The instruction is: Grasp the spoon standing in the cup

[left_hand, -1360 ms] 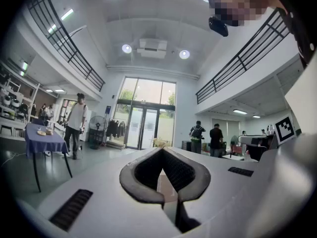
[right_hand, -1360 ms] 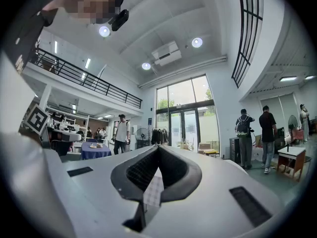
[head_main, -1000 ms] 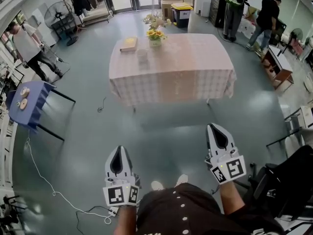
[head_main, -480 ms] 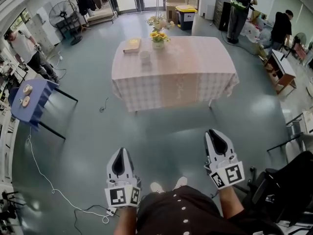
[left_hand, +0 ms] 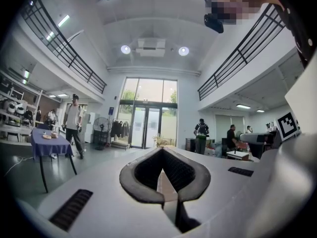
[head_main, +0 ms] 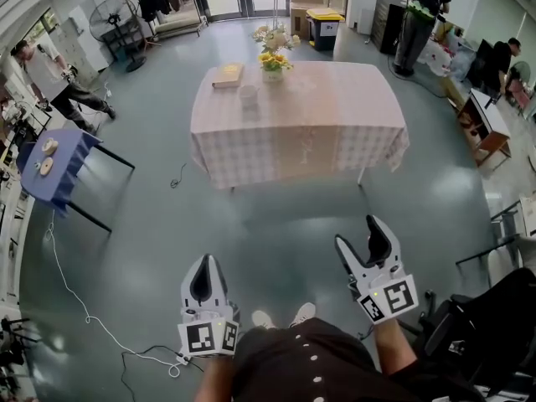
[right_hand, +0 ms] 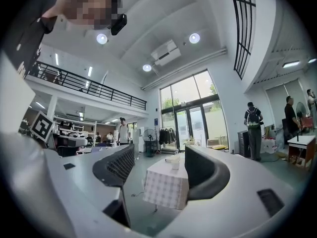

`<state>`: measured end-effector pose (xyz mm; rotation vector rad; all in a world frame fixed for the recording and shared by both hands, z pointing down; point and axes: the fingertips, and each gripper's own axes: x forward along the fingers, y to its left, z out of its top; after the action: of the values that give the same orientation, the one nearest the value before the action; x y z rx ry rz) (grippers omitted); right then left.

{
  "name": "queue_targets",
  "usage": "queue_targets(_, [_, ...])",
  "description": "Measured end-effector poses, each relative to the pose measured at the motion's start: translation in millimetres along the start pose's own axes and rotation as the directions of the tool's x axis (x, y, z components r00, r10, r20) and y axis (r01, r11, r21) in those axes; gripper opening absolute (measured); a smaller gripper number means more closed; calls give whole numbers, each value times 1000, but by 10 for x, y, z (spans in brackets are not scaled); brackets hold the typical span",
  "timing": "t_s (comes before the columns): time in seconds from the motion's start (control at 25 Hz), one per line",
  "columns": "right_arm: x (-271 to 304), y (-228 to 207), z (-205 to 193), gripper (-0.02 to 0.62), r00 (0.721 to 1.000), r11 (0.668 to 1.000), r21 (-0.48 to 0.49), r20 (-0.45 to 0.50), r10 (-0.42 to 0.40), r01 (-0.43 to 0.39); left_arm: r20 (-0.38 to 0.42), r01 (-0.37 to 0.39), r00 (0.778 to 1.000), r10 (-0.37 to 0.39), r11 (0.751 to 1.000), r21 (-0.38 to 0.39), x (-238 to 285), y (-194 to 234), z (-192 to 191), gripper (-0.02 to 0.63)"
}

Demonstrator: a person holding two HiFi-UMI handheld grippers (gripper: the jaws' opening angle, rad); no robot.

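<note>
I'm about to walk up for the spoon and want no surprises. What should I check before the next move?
1. Right gripper jaws opening, nothing between them: ok.
2. Left gripper shut, empty: ok.
3. Cup on the table: ok.
4. Spoon standing in the cup: cannot tell, too small from here.
5. Cup within reach: not ok, the table stands far ahead.
6. Path over the floor: ok, the cable lies off to the left.
</note>
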<state>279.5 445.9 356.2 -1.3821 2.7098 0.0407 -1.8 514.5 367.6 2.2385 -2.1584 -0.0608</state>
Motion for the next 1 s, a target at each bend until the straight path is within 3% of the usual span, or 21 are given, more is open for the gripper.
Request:
queue_targets(0.48, [33,-267,-108,301,1000,1000,-4,-13,2,-2,-18,-9,1000,9,1000,4,91,-172,-106,14])
queue_targets(1.0, [497,-460,-170,299,1000,1000,-2,-8,-16,16,5,26,1000,-26,1000,-13,709,-38,-103,14])
